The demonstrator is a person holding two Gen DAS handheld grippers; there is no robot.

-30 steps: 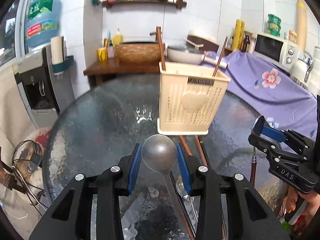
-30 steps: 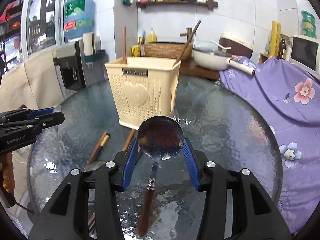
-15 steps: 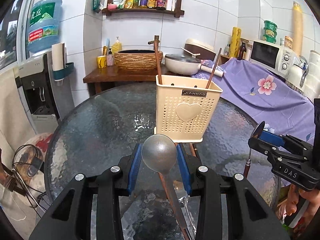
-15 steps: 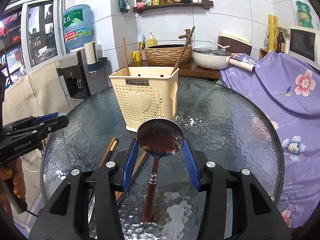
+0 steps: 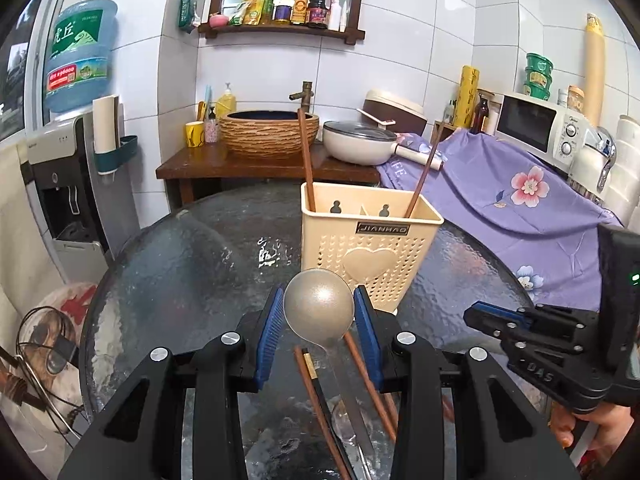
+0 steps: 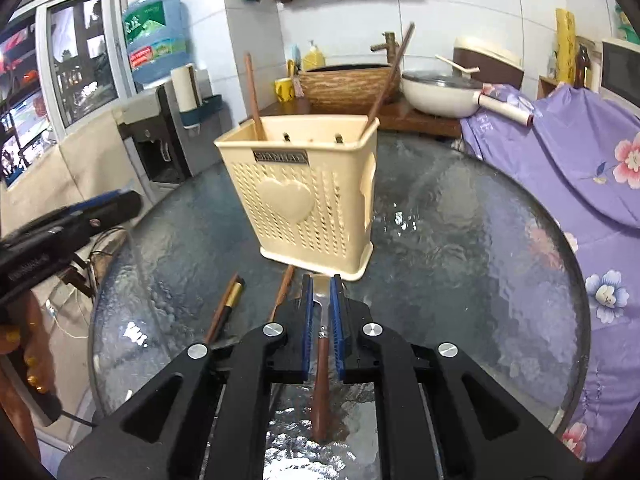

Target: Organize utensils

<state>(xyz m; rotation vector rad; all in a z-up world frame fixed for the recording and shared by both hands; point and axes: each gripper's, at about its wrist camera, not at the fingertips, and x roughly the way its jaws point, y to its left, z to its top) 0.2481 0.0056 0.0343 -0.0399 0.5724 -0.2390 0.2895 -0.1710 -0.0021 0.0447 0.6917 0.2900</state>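
Note:
A cream perforated utensil holder (image 5: 370, 258) with a heart stands on the round glass table (image 5: 180, 264), two brown chopsticks (image 5: 306, 160) upright in it. My left gripper (image 5: 319, 322) is shut on the bowl of a silver spoon (image 5: 318, 308), held above the table in front of the holder. In the right wrist view the holder (image 6: 308, 196) is just ahead, and my right gripper (image 6: 322, 308) is shut on the neck of a wooden-handled spoon (image 6: 321, 380) seen edge-on. My right gripper (image 5: 532, 332) also shows at the right in the left wrist view.
Loose chopsticks (image 5: 320, 404) and a metal utensil (image 5: 352, 408) lie on the glass under my left gripper; they show in the right wrist view as chopsticks (image 6: 226, 308). A purple flowered cloth (image 5: 520, 204) covers furniture at right. A water dispenser (image 5: 60, 184) stands at left.
Both grippers have pulled back and risen a little from the holder. The right gripper's spoon has turned from bowl face-on to edge-on, and its jaws stand much closer together.

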